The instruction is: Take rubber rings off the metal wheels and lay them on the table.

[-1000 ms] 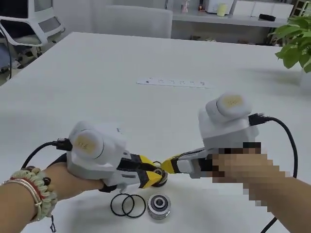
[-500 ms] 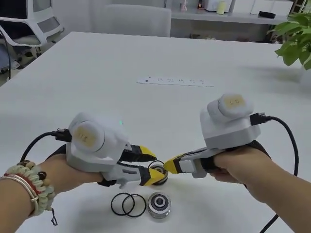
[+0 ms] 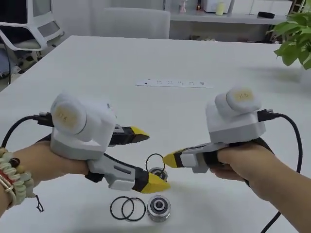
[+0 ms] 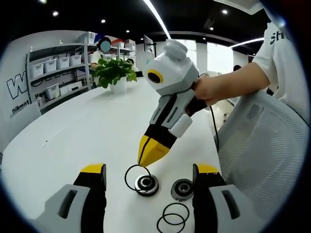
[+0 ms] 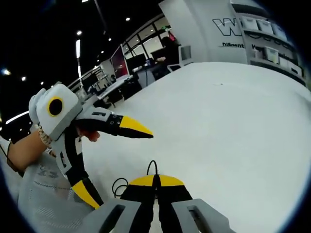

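Left gripper (image 3: 154,160) jaws wide apart, flanking wheel (image 3: 156,172), right gripper (image 3: 167,159) clamped on ring (image 3: 147,161) raised over that wheel, second wheel (image 3: 159,206) at 6 o'clock, two rings (image 3: 128,208) flat on table (image 3: 194,116) at its 9 o'clock.

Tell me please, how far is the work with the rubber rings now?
Done: two rubber rings lie flat on the table beside a wheel that looks bare. In hand: the right gripper is shut on a third ring, lifted partly off the second wheel; the left gripper is open near it. Left: free that ring and lay it down.
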